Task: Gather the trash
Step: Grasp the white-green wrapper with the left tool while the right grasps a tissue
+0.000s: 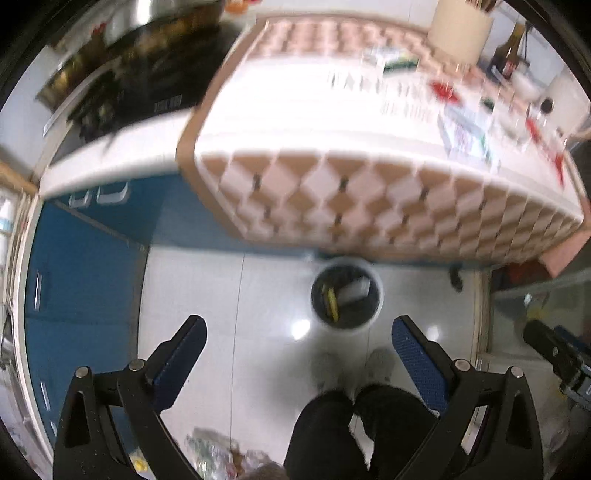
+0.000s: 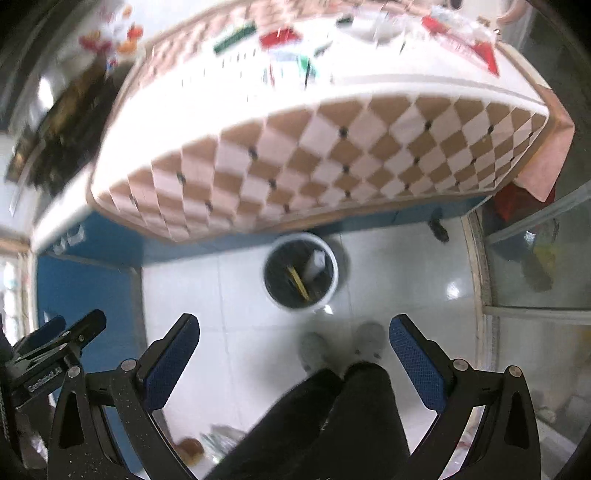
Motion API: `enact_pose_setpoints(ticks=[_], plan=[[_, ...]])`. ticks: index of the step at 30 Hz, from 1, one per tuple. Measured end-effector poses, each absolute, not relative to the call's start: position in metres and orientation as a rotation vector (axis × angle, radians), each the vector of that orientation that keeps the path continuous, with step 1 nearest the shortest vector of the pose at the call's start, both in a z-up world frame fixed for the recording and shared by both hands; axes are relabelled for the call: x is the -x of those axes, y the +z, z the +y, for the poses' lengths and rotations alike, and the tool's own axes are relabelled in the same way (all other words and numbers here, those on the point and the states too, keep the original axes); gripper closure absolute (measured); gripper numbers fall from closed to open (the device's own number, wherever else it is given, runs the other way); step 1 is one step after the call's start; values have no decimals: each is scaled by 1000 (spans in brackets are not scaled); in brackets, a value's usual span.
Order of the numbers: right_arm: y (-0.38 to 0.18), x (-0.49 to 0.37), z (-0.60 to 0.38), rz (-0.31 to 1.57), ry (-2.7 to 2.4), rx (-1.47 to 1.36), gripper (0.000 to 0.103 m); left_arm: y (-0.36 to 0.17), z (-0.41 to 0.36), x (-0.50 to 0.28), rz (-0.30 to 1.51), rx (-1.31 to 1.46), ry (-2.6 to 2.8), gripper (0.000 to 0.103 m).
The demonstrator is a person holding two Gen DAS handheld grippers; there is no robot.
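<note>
Setting: domestic kitchen or dining corner of a home.

Evidence, left wrist view:
- Counter draped in a brown-and-white diamond-patterned cloth (image 1: 369, 199), centre of frame, its top strewn with blurred packets and papers.
- Dark glass bottle (image 1: 508, 55) and cream cylindrical container (image 1: 461, 33), upper right.
- Blue cabinet fronts with pale handles (image 1: 81, 266), left side, under a white worktop.
- Glossy white tiled floor (image 1: 266, 306), lower centre.
- Round white waste bin with dark liner (image 1: 347, 295) on the floor, just below the cloth's edge, holding scraps.

Evidence, right wrist view:
- Glass door panel in a pale frame (image 2: 535, 266), right edge.
</note>
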State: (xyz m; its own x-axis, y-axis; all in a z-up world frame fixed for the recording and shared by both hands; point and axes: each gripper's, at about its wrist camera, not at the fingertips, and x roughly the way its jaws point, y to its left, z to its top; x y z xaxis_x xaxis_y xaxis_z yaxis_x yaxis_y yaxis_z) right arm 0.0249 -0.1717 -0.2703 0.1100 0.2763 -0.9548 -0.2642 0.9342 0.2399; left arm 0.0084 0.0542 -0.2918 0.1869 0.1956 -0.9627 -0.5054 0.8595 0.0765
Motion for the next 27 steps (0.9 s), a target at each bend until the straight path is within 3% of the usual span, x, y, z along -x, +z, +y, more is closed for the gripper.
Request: enact_pose_setpoints(ticks=[7, 15, 20, 21, 22, 23, 24, 27], plan=[[-235, -113, -208, 1323, 335, -160, 0, -278, 52, -134, 1256, 323, 386, 0], [-238, -249, -247, 1299, 249, -195, 0, -359, 12, -283, 1444, 433, 280, 3], [-272, -325, -247, 1351, 262, -155, 0, -391, -14, -319, 1510, 323, 301, 47], [-278, -337, -244, 1359, 273, -144, 0, -389, -19, -322, 1508, 276, 307, 49], [-284, -351, -238, 1365, 293, -129, 0, -387, -21, -323, 1501, 264, 303, 59], [-289, -358, -233, 1367, 304, -119, 0, -384, -19, -322, 1494, 273, 299, 79], [-294, -369, -225, 1370, 322, -107, 0, -380, -17, -321, 1490, 268, 304, 86], [-314, -393, -198, 1385, 370, -84, 0, -375, -5, -318, 1486, 278, 344, 92]])
